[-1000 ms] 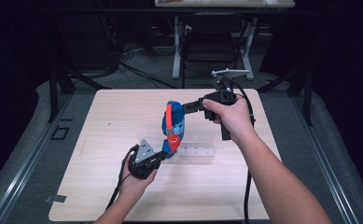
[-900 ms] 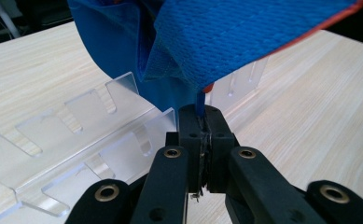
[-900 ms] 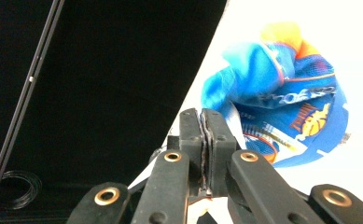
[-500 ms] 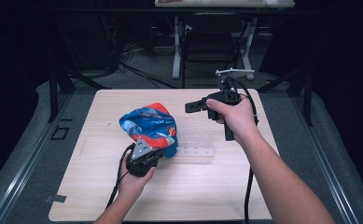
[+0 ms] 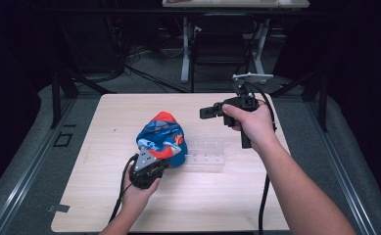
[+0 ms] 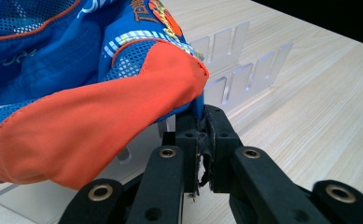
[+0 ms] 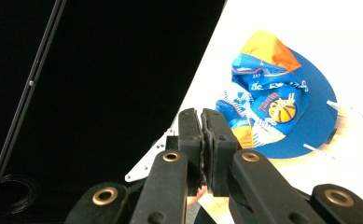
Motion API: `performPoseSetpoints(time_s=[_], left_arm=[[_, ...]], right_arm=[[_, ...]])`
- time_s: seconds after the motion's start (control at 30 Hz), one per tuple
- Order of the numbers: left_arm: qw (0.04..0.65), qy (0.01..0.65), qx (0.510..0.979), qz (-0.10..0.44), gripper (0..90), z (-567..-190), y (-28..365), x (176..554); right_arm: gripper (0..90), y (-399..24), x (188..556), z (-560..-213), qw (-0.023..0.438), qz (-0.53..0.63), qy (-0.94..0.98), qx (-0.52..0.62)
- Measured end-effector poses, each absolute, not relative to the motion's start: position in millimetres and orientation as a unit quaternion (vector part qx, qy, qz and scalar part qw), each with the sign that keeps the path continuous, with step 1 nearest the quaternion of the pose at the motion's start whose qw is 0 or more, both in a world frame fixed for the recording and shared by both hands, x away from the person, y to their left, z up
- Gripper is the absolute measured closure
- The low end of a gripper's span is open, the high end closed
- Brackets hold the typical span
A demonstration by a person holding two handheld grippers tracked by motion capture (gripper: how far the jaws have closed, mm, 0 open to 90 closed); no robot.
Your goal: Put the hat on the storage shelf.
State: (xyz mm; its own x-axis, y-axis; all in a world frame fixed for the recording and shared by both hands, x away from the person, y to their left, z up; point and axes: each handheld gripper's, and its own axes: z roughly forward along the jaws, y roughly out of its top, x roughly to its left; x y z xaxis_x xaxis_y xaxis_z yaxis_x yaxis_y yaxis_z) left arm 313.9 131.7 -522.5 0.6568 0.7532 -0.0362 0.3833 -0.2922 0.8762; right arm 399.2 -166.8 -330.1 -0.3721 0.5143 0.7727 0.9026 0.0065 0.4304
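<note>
Cap: your blue and orange cap [image 5: 161,138] sits crumpled near the middle of the surface [image 5: 105,205], leaning on the left end of the clear rack [image 5: 206,155].
Cap, close up: in the left gripper view the orange panel [image 6: 90,130] hangs over the mesh, with the printed blue fabric behind it.
Left gripper: your left gripper [image 5: 154,164] lies low at the near edge of the cap, your left hand [image 5: 138,190] wrapped around its body.
Left jaws: clamped on a thin blue edge of the cap [image 6: 198,105] — they have just been easing open a little, yet the fabric is pinched between the pads.
Right gripper: your right gripper [image 5: 206,112] hangs above the far right part of the surface, well apart from the cap, pointing left.
Right jaws: together, nothing between them — the right gripper view shows the pads meeting [image 7: 202,140], though they have just been parting very slightly.
Right hand: your right hand [image 5: 249,122] grips the handle, cable trailing down past your forearm.
Rack: the clear slotted rack stands just right of the cap, its upright fins [image 6: 244,60] showing behind the fabric in the left gripper view.
Cap from the right gripper view: the blue brim [image 7: 314,116] lies flat, with a basketball print [image 7: 282,109] on the crown.
</note>
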Motion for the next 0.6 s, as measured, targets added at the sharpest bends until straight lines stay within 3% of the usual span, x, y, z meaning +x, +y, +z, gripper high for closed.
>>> performPoseSetpoints(time_s=[0.6], left_arm=[[0.476,0.328,0.779,0.242,88.7,-513,104,310]], right_arm=[[86.4,-177,398,-332,0.202,-0.476,-0.675,-0.527]])
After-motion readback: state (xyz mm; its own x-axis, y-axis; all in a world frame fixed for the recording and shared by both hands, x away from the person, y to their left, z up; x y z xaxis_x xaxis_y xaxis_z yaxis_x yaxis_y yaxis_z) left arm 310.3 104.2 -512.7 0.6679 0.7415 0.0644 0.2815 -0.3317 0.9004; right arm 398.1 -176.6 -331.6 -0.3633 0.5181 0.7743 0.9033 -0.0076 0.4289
